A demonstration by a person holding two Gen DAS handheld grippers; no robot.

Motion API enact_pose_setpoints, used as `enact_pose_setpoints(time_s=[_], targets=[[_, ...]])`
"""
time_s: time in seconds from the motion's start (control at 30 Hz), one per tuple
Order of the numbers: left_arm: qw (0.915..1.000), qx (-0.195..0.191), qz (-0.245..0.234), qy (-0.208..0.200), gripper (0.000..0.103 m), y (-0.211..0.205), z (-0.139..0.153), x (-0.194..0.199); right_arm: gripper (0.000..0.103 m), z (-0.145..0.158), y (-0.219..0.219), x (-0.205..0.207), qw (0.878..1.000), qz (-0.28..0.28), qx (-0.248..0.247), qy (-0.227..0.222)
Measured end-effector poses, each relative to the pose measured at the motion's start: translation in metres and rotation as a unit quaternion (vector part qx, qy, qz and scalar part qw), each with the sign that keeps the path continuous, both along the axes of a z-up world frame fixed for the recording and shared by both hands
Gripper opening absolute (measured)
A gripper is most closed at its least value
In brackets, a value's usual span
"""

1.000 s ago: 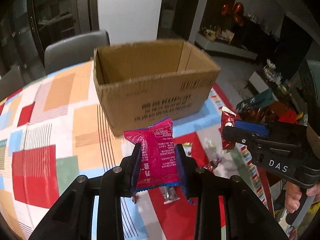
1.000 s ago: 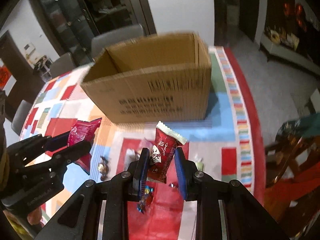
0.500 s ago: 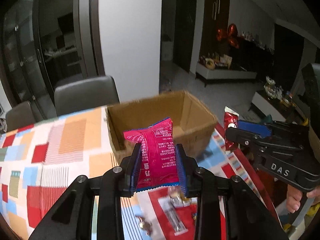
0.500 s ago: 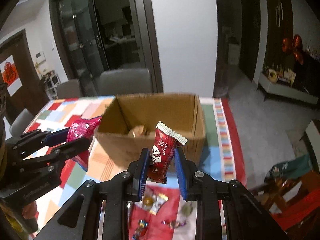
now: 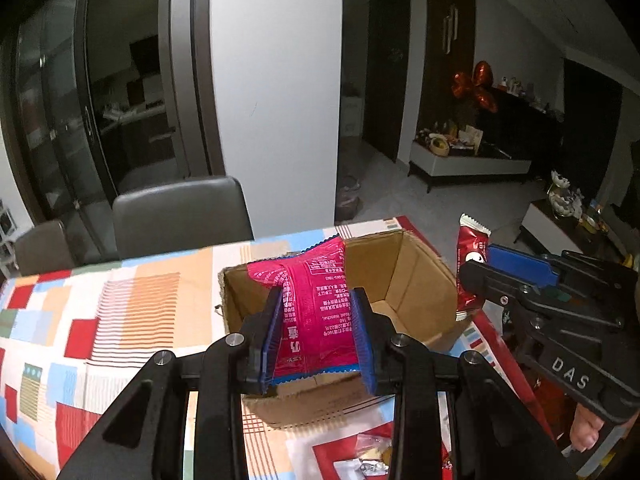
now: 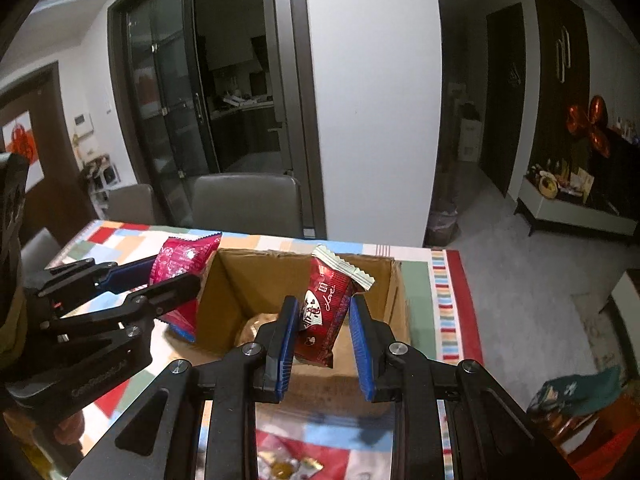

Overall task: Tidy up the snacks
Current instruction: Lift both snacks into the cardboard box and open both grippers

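An open cardboard box [image 5: 416,284] stands on the patterned table; it also shows in the right wrist view [image 6: 236,288]. My left gripper [image 5: 318,336] is shut on a pink snack packet [image 5: 316,308] and holds it over the box's near left part. My right gripper [image 6: 324,338] holds a dark red snack packet [image 6: 326,308] above the box opening; its jaws look wider than before, the right one apart from the packet. The right gripper [image 5: 486,270] also shows in the left wrist view with the red packet [image 5: 472,256]. A wrapped snack [image 6: 250,326] lies inside the box.
Several loose wrapped candies [image 5: 372,456] lie on the checked tablecloth [image 5: 100,320] in front of the box. Grey chairs [image 6: 246,204] stand behind the table. The table's right edge [image 6: 460,304] drops to the floor.
Both grippers have risen and moved forward, from in front of the box to over its opening. The right gripper's jaws have spread a little around the red packet.
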State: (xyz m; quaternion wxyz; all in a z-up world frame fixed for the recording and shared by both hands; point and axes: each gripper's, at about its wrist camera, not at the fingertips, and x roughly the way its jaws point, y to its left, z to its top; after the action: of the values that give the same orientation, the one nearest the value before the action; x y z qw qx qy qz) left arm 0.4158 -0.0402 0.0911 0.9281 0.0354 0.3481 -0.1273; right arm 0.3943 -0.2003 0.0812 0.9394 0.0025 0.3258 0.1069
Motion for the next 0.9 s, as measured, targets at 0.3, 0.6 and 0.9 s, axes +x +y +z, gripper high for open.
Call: enact_pose_setpoints(time_s=[0.3,0.6,0.9], targets=[[0.9994,0.002,0.028,0.019,0.058,-0.003,-0.004,0.021,0.028,-0.010,0.002,0.028,0.999,0.006,-0.019,0.026],[0.9991,-0.001,0.042,0.001,0.066,0.008,0.005,-0.017,0.039,-0.008,0.000,0.000,0.999,0.013,-0.019,0.023],[0.9994,-0.015,0.031,0.010,0.066,0.008,0.001,-0.066,0.039,-0.014,-0.005,-0.052,0.999,0.028,-0.016,0.032]])
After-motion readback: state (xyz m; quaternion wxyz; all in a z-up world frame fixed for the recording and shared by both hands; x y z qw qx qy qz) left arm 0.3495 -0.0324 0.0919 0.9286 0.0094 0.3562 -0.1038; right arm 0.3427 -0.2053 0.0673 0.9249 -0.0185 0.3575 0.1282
